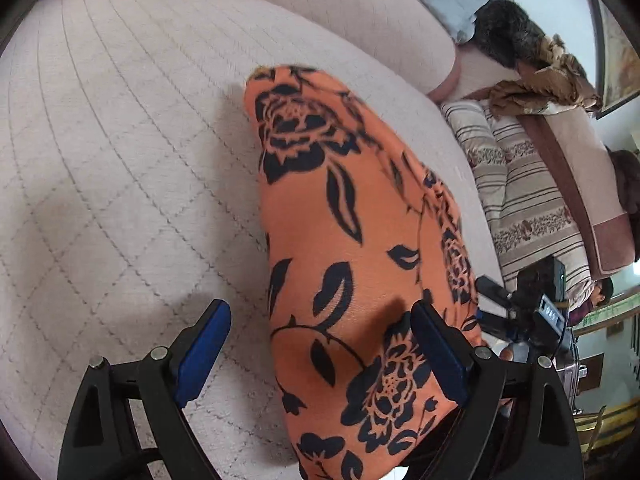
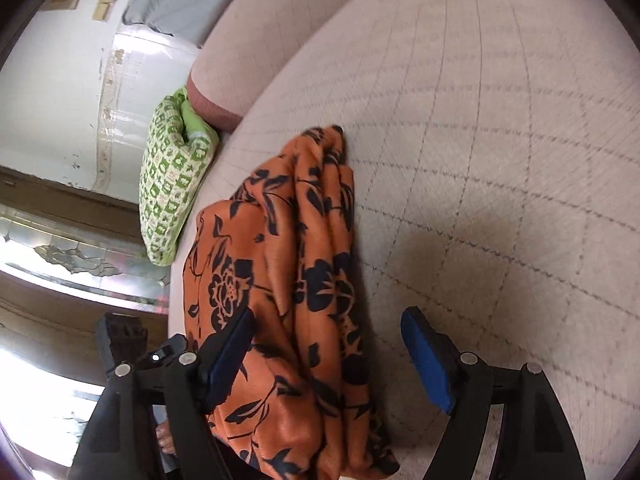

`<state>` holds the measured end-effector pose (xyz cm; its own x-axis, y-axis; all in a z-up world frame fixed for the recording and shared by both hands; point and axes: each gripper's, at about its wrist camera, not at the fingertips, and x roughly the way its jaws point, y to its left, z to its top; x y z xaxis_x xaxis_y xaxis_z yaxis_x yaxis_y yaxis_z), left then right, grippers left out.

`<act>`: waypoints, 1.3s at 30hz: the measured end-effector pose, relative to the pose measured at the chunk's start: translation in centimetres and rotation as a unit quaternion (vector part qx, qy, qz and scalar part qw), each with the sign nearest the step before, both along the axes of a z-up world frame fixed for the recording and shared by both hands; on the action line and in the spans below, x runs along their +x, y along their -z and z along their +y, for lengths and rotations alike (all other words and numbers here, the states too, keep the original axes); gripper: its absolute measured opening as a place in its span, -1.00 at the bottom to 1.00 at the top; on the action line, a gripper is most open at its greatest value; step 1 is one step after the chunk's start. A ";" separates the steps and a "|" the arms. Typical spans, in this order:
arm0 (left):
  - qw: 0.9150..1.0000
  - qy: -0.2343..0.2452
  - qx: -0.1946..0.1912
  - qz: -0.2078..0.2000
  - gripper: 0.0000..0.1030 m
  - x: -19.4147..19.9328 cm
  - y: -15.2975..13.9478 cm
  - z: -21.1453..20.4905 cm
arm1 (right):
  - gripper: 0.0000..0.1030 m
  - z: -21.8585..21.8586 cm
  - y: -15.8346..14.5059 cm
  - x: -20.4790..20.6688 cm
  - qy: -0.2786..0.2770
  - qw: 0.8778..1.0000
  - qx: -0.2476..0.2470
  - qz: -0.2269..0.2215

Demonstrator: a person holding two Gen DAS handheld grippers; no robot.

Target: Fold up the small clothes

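Observation:
An orange garment with a black flower print (image 1: 344, 240) lies as a long, folded strip on the quilted beige sofa seat (image 1: 120, 160). My left gripper (image 1: 320, 354) hovers open over its near end. Its right fingertip (image 1: 436, 356) is above the cloth and its left one is above bare cushion. In the right wrist view the same garment (image 2: 288, 280) is bunched in lengthwise folds. My right gripper (image 2: 328, 358) stands open astride it, with the left pad (image 2: 228, 356) close to the cloth and the right pad clear of it. Neither pair of pads presses on the fabric.
A green patterned pillow (image 2: 172, 184) leans at one end of the sofa, beside the backrest cushion (image 2: 240, 60). At the other end lie a striped cushion (image 1: 532, 208), a brown cloth (image 1: 536, 80) and something dark and furry (image 1: 504, 32). The seat's edge runs just beside the garment.

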<state>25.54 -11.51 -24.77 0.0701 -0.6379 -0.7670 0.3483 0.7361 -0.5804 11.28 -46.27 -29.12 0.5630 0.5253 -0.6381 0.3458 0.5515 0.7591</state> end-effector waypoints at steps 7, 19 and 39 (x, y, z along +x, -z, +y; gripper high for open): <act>0.999 0.035 -0.002 -0.001 0.77 -0.2 0.5 -2.0 | 0.53 0.7 1.1 1.8 -0.036 0.999 0.022 -0.006; 0.999 0.022 0.003 -0.044 0.24 -0.7 -0.3 -3.8 | -0.09 5.0 -0.8 4.0 -0.073 0.996 -0.049 -0.020; 0.987 -0.074 0.010 -0.139 -0.02 -0.3 -5.1 5.7 | -0.19 13.3 -6.4 6.5 -0.071 0.984 -0.105 -0.128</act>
